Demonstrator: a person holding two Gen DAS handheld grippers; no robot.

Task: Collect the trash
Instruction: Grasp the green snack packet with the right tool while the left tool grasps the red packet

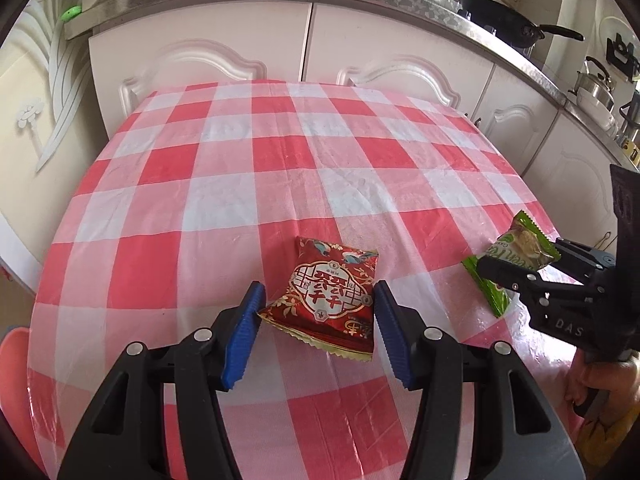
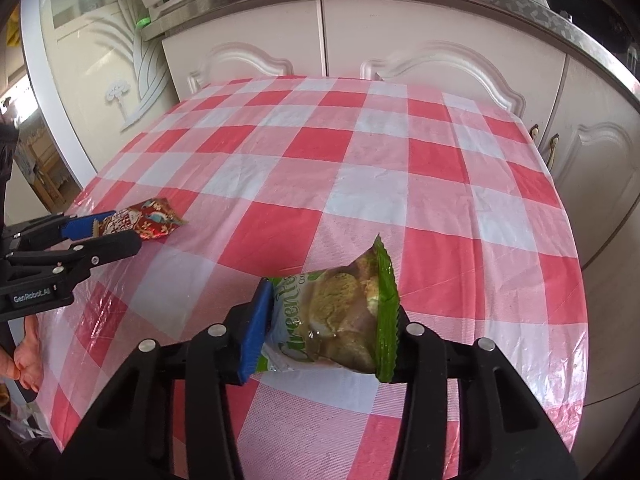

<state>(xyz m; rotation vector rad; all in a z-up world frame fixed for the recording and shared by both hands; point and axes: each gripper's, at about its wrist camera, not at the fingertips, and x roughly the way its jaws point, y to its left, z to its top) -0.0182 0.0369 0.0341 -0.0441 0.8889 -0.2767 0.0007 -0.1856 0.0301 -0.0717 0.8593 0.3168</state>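
Note:
A red snack packet with gold print lies on the red-and-white checked tablecloth. My left gripper is shut on it, one blue pad pressing each side. The right wrist view shows the same packet in that gripper at the table's left edge. A green snack packet with a clear window sits tilted between the fingers of my right gripper, which is shut on it. Its right pad is hidden behind the packet's crimped edge. In the left wrist view this packet sticks up from the right gripper.
White cabinet doors stand behind the table under a counter with a wok and a kettle. A pink stool sits at the table's lower left. A person's hand holds the right gripper.

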